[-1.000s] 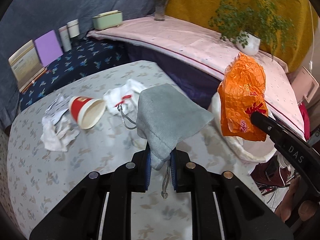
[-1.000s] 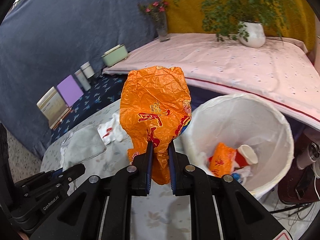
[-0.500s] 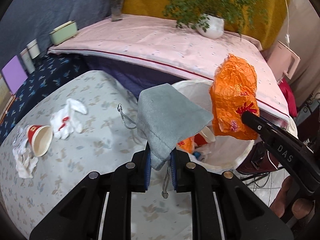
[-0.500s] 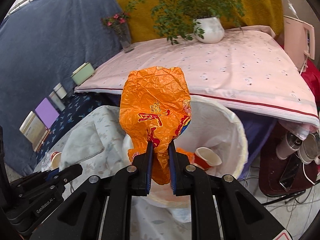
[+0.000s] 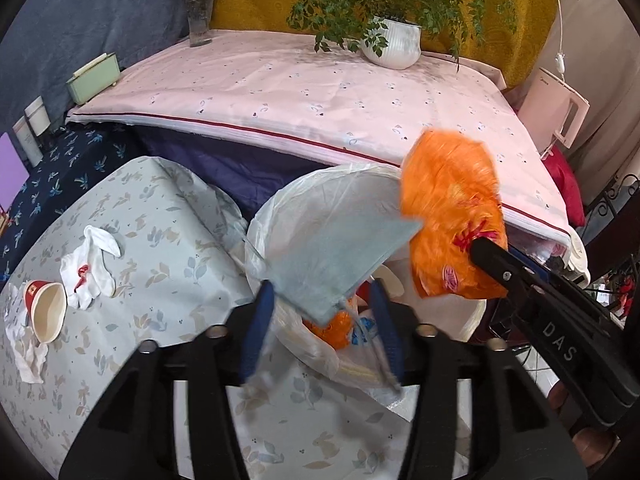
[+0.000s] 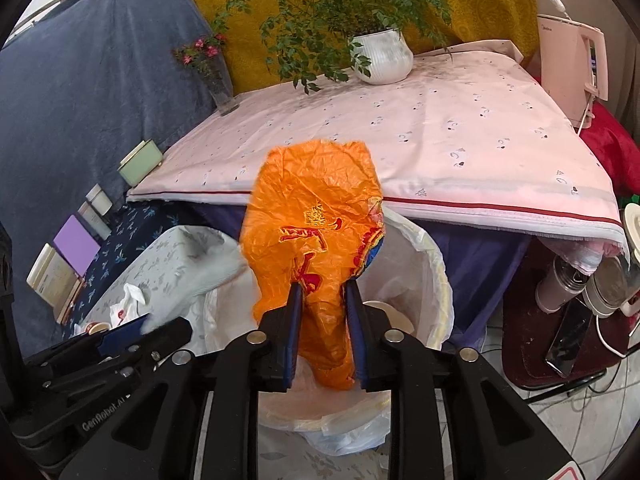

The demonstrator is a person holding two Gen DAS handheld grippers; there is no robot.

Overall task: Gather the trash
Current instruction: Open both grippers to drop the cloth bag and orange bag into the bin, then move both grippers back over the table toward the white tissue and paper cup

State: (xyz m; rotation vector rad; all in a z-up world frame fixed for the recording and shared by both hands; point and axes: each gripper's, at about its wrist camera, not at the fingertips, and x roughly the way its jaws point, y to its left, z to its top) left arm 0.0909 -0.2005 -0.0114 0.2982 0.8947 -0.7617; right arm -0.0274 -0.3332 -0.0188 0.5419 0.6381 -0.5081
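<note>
Both tongs hang over the white-lined bin point(image 6: 438, 280) at the lower middle of the frame, and I judge this is so that what they carry falls inside it. The left tongs point(image 5: 320, 300) have their jaws spread wide. The grey pouch point(image 5: 340, 248) sits loose between them, above the bin mouth, and nothing presses on it. The right tongs point(image 6: 324, 296) have their jaws only a little apart, and the orange bag point(image 6: 316, 220) fills the gap and stands up above them. I cannot tell if the pads really grip it or only touch it.

More trash waits on the flowered table point(image 5: 168, 240) at the left of the left wrist view: a red paper cup point(image 5: 44, 312) on its side, a crumpled white piece with red marks point(image 5: 90, 268) just beside it, and a white tissue point(image 5: 24, 356) under the cup.

Pouch and bag are both blurred in the left view, so their edges are not clear. They cover most of the bin's inside; only an orange wrapper point(image 5: 332, 328) and a pale cup rim point(image 6: 376, 308) show there. The bin's bottom is hidden.
</note>
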